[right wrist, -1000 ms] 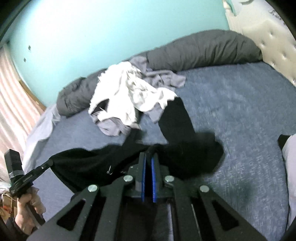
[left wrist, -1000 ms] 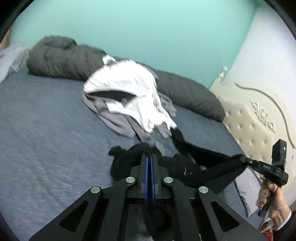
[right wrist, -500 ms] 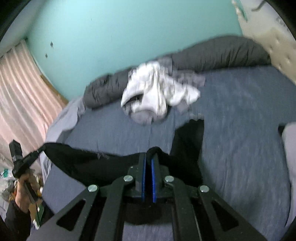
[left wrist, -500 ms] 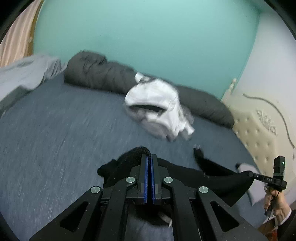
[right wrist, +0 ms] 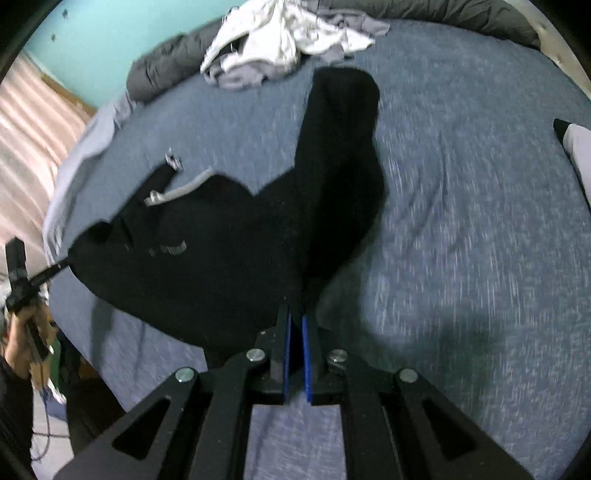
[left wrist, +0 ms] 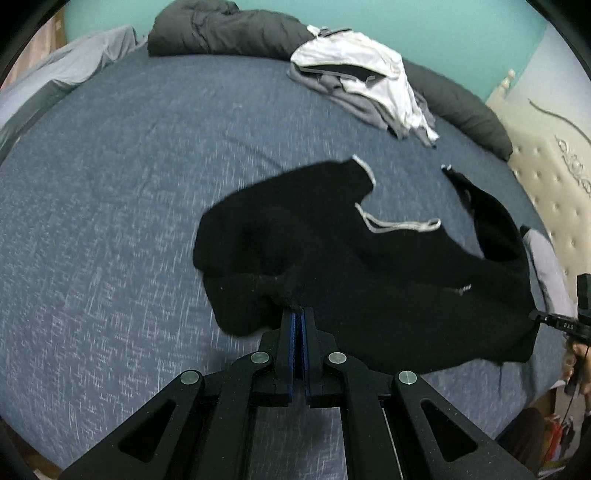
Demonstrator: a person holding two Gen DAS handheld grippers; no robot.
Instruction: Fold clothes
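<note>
1. Left gripper [left wrist: 297, 314]: blue pads pinched together on a bunched edge of the black trousers [left wrist: 332, 258]
2. Right gripper [right wrist: 295, 314]: likewise clamped on the same garment's near edge, one leg running away toward the far side
3. Black trousers: stretched between the two grippers, spread over the blue bed sheet [left wrist: 110, 184], pale drawstring [left wrist: 399, 225] lying across the waist
4. Beyond them: heap of white and grey clothes [left wrist: 362, 85] near the far edge, touching a dark grey rolled duvet [left wrist: 229, 33]
5. Off to the right in the left wrist view: cream tufted headboard [left wrist: 554, 177]
6. Behind: teal wall [left wrist: 443, 29]
</note>
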